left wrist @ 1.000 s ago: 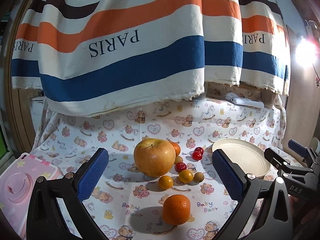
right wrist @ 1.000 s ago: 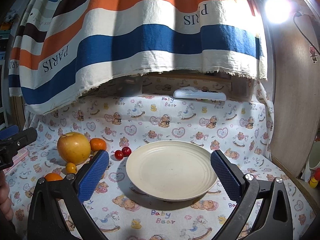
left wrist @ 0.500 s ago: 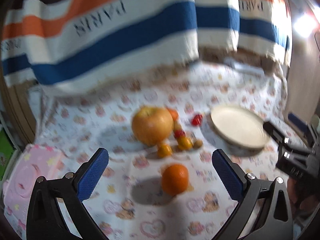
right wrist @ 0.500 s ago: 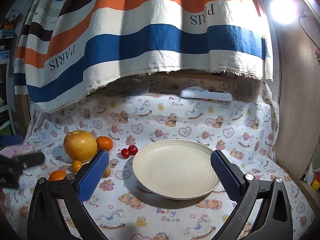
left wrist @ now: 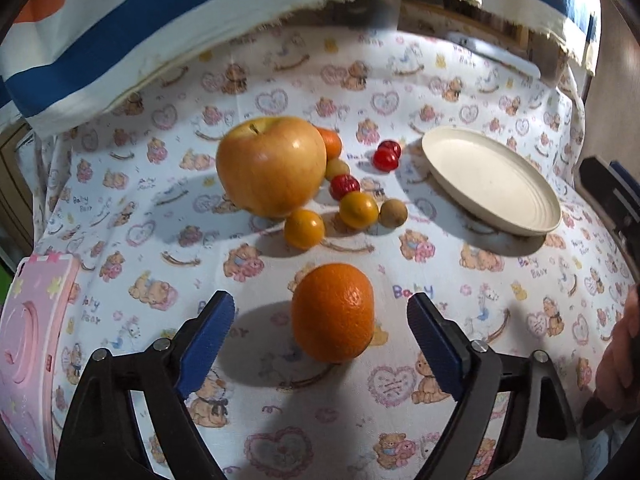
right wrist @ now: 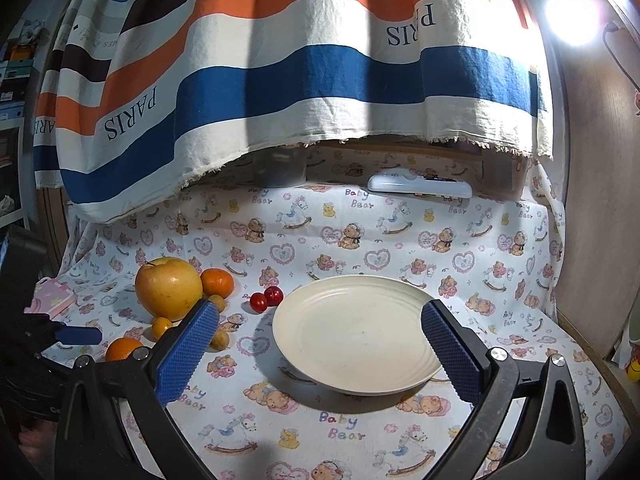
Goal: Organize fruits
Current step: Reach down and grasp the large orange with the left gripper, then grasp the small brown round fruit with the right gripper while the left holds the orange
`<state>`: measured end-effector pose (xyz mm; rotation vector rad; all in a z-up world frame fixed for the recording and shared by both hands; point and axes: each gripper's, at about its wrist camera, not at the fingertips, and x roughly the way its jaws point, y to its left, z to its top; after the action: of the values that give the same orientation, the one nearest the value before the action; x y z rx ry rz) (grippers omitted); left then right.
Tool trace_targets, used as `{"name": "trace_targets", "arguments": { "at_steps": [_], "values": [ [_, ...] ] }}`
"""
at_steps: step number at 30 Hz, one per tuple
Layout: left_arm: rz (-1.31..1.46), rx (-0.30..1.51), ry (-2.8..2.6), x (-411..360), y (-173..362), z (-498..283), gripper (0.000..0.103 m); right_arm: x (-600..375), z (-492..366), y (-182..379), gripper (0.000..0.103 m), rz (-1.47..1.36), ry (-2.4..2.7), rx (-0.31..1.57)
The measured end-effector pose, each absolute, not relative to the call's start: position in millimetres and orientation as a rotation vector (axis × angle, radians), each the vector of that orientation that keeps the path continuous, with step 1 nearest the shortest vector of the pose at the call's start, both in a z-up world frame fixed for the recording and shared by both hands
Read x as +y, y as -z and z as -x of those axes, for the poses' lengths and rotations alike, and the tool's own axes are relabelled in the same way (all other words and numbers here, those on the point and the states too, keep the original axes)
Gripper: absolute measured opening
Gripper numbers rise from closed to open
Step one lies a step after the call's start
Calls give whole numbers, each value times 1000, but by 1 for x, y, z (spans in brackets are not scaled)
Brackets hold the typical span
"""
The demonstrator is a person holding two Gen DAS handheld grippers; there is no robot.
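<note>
A large orange [left wrist: 332, 312] lies on the teddy-bear cloth between the blue pads of my left gripper [left wrist: 320, 304]. The jaws are closing, with a gap still showing on both sides of the fruit. Behind it stand a big yellow apple [left wrist: 272, 164], a small orange [left wrist: 332, 142], red cherries [left wrist: 386, 156] and several small yellow and brown fruits [left wrist: 358, 210]. My right gripper [right wrist: 320, 312] hangs open over the near side of the cream plate [right wrist: 360, 356], holding nothing. The apple [right wrist: 168, 288] and the large orange [right wrist: 122, 348] sit to its left.
A pink box [left wrist: 28, 340] lies at the left edge of the cloth. A white flat device [right wrist: 420, 188] rests at the back under the striped hanging cloth [right wrist: 280, 80]. A wooden wall closes the right side. A hand [left wrist: 620, 344] shows at the right.
My left gripper has tipped downward and dropped toward the large orange, which now sits between its pads. The pads have come closer together. The right gripper has stayed put.
</note>
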<state>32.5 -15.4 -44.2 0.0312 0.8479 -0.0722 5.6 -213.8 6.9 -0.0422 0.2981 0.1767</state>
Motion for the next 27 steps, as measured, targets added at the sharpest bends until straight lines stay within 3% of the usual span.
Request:
{"name": "trace_targets", "arguments": {
  "at_steps": [3, 6, 7, 8, 9, 13, 17, 27],
  "values": [
    [-38, 865, 85, -17, 47, -34, 85, -213, -6, -7, 102, 43, -183, 305],
    [-48, 879, 84, -19, 50, -36, 77, -212, -5, -6, 102, 48, -185, 308],
    [-48, 886, 85, -19, 51, -37, 69, -212, -5, -5, 102, 49, -186, 310],
    [-48, 893, 88, -19, 53, -38, 50, -211, -5, -5, 102, 49, -187, 311],
    [-52, 899, 94, -19, 54, -38, 40, -211, -6, -5, 102, 50, -187, 313],
    [-70, 871, 103, -22, 51, -33, 40, -211, -8, -4, 102, 55, -190, 332],
    [-121, 730, 82, -26, 32, -18, 40, -211, -8, -4, 102, 54, -193, 336],
    [-10, 520, 53, 3, -8, -1, 40, -211, 0, -8, 102, 51, -192, 298]
  ]
}}
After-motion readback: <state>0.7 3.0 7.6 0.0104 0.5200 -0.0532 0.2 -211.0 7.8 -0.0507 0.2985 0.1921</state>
